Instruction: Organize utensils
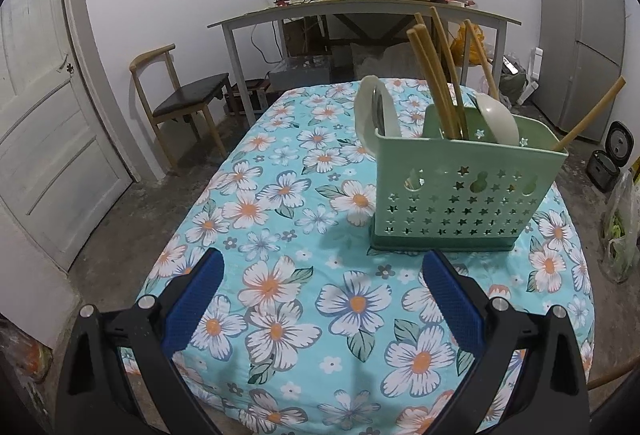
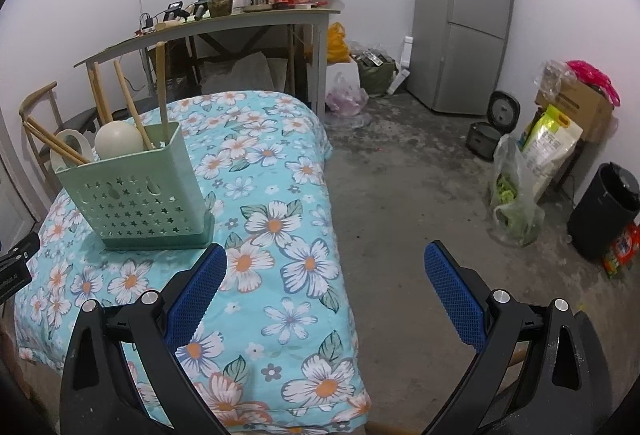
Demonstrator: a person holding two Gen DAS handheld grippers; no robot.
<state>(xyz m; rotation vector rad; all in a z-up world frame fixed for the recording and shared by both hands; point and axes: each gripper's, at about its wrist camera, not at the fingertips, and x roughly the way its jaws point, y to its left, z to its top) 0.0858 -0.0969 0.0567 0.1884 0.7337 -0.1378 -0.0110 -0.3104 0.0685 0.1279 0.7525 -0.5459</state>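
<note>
We see dim, even indoor light and soft shadows beneath the pale green perforated plastic basket. Both fisheye views bend strongly, darkening at their corners.

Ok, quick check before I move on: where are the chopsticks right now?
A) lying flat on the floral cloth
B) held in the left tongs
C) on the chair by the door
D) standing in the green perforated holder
D: the chopsticks stick up out of the green holder, while both the left tongs and the right tongs are open and hold nothing.
</note>
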